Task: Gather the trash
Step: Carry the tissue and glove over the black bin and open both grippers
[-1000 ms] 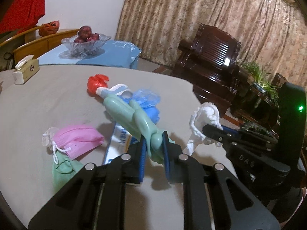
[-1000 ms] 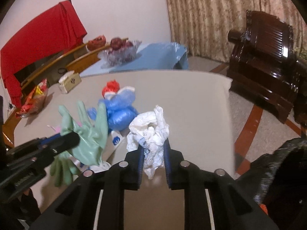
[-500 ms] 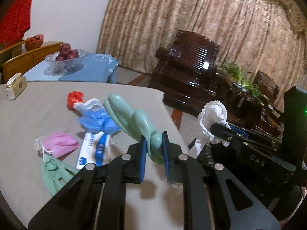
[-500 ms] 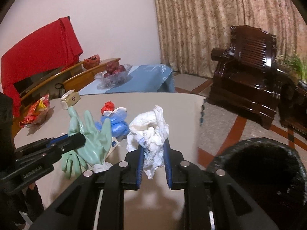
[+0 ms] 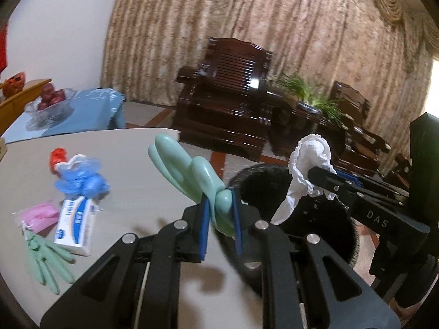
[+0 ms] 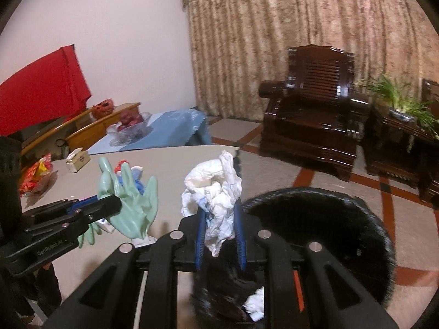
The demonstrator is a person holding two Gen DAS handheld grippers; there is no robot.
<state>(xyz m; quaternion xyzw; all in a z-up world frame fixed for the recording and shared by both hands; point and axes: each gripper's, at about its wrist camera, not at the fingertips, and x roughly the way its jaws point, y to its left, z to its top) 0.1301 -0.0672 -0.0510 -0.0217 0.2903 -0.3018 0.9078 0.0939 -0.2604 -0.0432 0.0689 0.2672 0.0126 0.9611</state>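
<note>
Hiding behind both claws, the black bin [image 6: 356,219], rim half cut off.

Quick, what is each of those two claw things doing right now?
Left gripper: closed on a green glove.
Right gripper: closed on crumpled white paper.

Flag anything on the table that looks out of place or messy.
Loose litter sits clustered on the table: a pink face mask, a green glove lying flat, a white and blue box, crumpled blue plastic and a red scrap. Nothing looks spilled or broken.
</note>
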